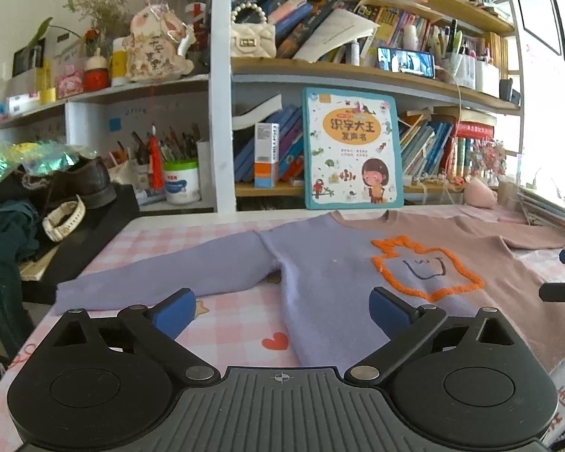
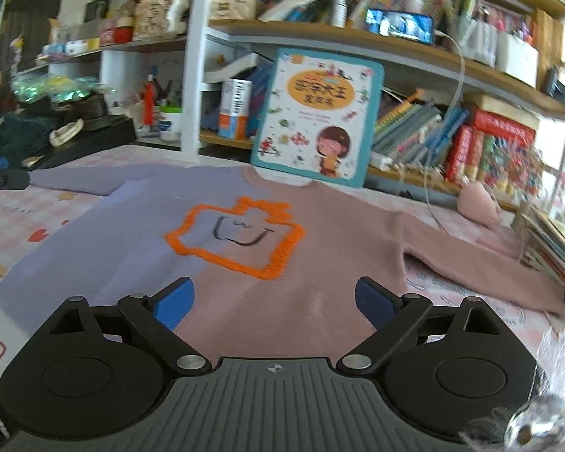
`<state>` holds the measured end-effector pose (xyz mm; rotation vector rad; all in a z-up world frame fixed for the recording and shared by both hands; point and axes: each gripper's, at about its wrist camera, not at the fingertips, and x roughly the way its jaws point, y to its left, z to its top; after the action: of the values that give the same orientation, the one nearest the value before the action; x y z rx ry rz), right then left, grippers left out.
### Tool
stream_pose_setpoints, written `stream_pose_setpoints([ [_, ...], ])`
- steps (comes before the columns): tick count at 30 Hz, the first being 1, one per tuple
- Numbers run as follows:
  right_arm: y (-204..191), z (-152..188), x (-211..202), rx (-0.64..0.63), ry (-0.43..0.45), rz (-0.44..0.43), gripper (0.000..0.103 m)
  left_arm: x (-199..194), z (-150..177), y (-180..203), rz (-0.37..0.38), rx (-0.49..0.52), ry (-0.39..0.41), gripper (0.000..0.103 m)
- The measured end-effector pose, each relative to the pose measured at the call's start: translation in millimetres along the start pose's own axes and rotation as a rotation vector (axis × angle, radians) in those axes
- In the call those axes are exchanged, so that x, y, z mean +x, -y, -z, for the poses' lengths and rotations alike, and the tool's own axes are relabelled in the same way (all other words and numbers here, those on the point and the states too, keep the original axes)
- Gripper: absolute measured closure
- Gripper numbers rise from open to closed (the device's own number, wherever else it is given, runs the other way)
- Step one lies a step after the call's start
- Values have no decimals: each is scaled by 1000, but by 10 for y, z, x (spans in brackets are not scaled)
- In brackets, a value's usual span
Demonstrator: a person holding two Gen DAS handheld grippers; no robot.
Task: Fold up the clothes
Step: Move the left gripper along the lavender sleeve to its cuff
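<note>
The picture book [image 1: 354,149] leaning on the shelf ahead of me reads 识字大王 and, below, 发声书. Smaller print elsewhere is too blurred for me to read.

Home study, probably: crammed bookshelves [image 1: 358,71].

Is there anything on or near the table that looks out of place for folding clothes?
Yes. A brown leather shoe sits on the black raised surface left of the table, beside a watch; odd at desk height. The sweater itself lies flat, sleeves spread, unfolded.
</note>
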<state>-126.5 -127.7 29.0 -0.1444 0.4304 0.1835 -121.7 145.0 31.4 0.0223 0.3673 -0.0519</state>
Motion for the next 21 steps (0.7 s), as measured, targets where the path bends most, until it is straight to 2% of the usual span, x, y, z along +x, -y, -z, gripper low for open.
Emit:
stream_pose_setpoints([
  [6, -141, -58, 112, 1, 5, -46, 6, 16, 60, -226, -60, -69, -2, 2],
  [16, -256, -212, 420, 24, -15, -58, 6, -75, 138, -667, -194, -101, 24, 2],
  [21, -341, -291, 575, 5, -22, -51, 6, -63, 183, -897, -238, -145, 22, 2],
])
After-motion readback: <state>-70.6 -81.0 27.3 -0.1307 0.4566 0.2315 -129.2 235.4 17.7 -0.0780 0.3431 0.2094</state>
